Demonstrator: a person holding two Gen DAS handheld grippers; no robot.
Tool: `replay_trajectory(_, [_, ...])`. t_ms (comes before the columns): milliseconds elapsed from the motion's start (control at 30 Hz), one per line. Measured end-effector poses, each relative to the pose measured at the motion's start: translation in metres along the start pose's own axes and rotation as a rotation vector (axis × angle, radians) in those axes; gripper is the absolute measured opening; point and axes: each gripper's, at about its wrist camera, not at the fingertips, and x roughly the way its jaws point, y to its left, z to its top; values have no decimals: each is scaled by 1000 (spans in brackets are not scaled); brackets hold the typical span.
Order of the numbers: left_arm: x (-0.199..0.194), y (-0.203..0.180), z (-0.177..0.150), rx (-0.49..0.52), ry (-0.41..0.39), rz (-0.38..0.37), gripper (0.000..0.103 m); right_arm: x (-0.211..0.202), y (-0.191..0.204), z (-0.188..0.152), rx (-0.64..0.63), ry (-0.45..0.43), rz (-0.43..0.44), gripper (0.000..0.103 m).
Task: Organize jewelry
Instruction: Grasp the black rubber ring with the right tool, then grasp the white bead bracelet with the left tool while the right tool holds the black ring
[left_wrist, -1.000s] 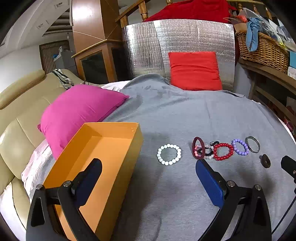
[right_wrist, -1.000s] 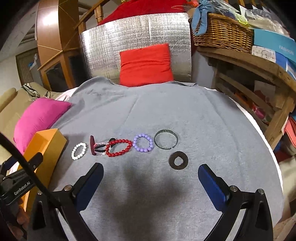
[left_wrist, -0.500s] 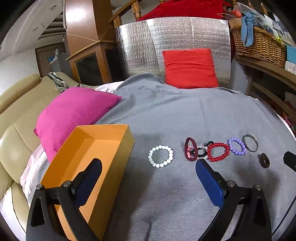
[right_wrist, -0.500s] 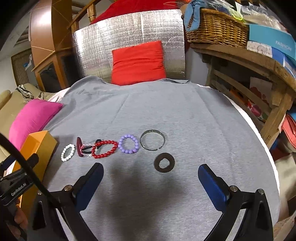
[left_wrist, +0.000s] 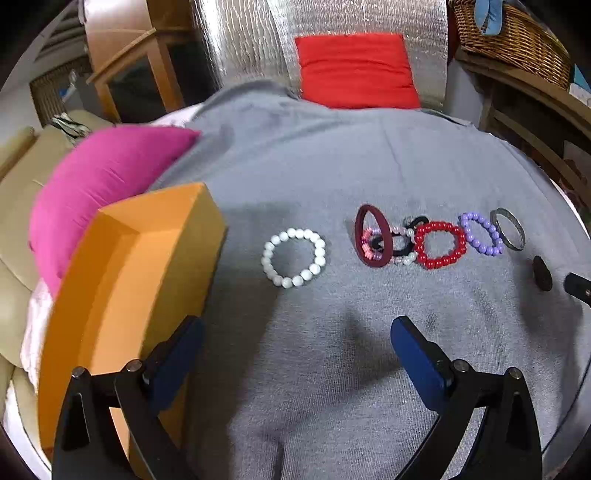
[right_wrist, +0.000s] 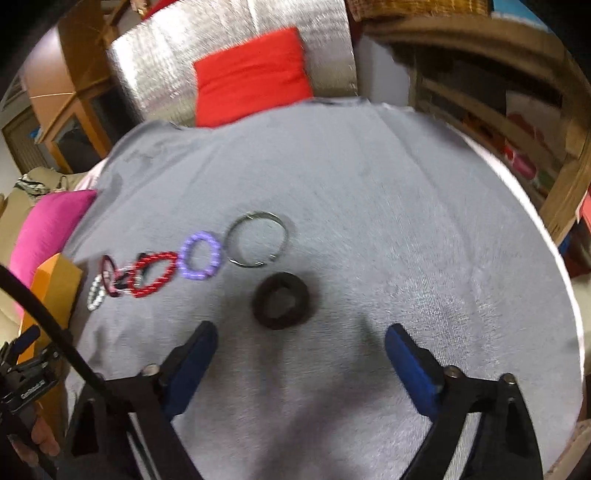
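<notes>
Jewelry lies in a row on the grey cloth (left_wrist: 332, 166): a white bead bracelet (left_wrist: 294, 257), a dark red ring (left_wrist: 372, 236) standing over a pink bead bracelet and black band, a red bead bracelet (left_wrist: 439, 244), a purple bead bracelet (left_wrist: 480, 233), a silver bangle (left_wrist: 509, 229) and a black ring (right_wrist: 282, 304). An open orange box (left_wrist: 122, 280) stands at the left. My left gripper (left_wrist: 295, 343) is open and empty, short of the white bracelet. My right gripper (right_wrist: 299, 350) is open and empty, just short of the black ring.
A pink cushion (left_wrist: 99, 177) lies behind the box on a beige sofa. A red cushion (left_wrist: 354, 70) leans on a silver foil panel at the back. Wooden shelving (right_wrist: 517, 122) and a wicker basket (left_wrist: 513, 37) stand at the right. The cloth ends at a rounded edge on the right.
Both grippers have moved forward and down toward the jewelry, which now looks larger. The right gripper has closed in on the black ring. Both stay open.
</notes>
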Motion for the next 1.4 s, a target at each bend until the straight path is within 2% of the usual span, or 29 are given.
replay_trajectory(167, [13, -4, 4, 11, 22, -30, 101, 22, -1, 9, 49, 30, 23, 78])
replay_trajectory(233, [17, -7, 8, 18, 28, -49, 101, 29, 5, 10, 51, 42, 21, 69])
replay_trajectory(300, [21, -9, 13, 21, 25, -65, 101, 38, 11, 10, 50, 68, 12, 51])
replay_trajectory(333, [24, -11, 16, 21, 21, -73, 101, 42, 12, 9, 52, 73, -1, 48])
replay_trajectory(400, [28, -13, 22, 16, 13, -92, 101, 43, 16, 10, 46, 55, -32, 33])
replay_trajectory(467, [33, -15, 29, -2, 6, -123, 101, 43, 18, 10, 48, 50, -29, 26])
replay_trajectory(567, [39, -16, 40, -39, -13, -167, 101, 41, 21, 9, 71, 42, -24, 23])
replay_trajectory(700, [42, -16, 53, -90, -46, -191, 101, 39, 26, 10, 98, 36, -9, 23])
replay_trajectory(767, [48, -17, 57, -105, -46, -205, 92, 36, 26, 9, 100, 30, -2, 23])
replay_trajectory(833, [57, -19, 61, -95, -19, -208, 65, 32, 26, 10, 100, 18, 7, 23])
replay_trajectory(867, [62, -18, 61, -90, -5, -214, 58, 32, 28, 11, 100, 13, 10, 23])
replay_trajectory(900, [68, -18, 61, -88, 16, -224, 46, 31, 29, 11, 101, 11, 14, 23])
replay_trajectory(967, [76, -16, 60, -93, 45, -239, 32, 30, 30, 11, 99, 9, 17, 23])
replay_trajectory(1000, [75, -16, 59, -96, 47, -243, 22, 30, 30, 12, 99, 8, 17, 23])
replay_trajectory(1033, [72, -14, 59, -99, 43, -247, 17, 29, 30, 12, 99, 4, 17, 23])
replay_trajectory(1100, [62, -11, 59, -94, 11, -260, 10, 26, 28, 14, 104, -5, 24, 23])
replay_trajectory(1233, [33, -3, 57, -79, -63, -297, 7, 20, 31, 15, 110, -24, 63, 23])
replay_trajectory(1400, [-6, 19, 56, -90, -147, -303, 7, 7, 45, 18, 102, -72, 166, 23])
